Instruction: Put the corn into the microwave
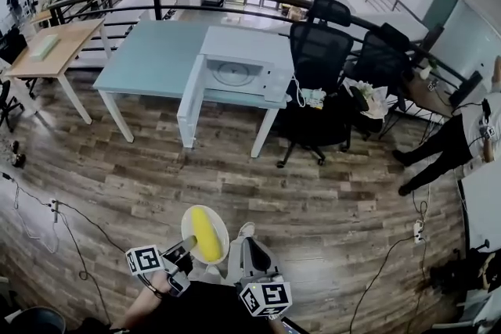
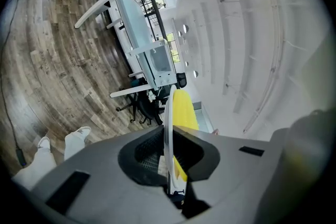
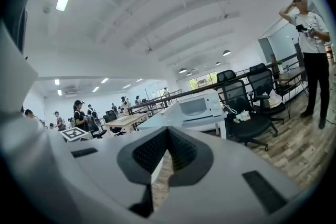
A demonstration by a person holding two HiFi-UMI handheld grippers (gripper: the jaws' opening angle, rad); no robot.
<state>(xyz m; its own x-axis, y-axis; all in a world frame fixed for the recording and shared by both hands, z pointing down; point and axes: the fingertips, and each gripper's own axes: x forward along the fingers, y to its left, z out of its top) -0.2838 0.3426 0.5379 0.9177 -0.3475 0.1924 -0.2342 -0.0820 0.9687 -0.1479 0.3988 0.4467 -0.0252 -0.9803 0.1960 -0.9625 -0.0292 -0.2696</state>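
The left gripper [image 1: 186, 248] was clamped on the rim of a white plate [image 1: 223, 235] at the lower middle of the head view, the corn [image 1: 207, 234] lying on it. The right gripper [image 1: 252, 245] beside it had its jaws together, empty. The microwave [image 1: 243, 70] stood open on the table [image 1: 149, 59] at upper middle, well apart from the corn

Bare floor [image 1: 235, 192] before microwave [image 1: 243, 74], chairs [image 1: 317, 90] alongside
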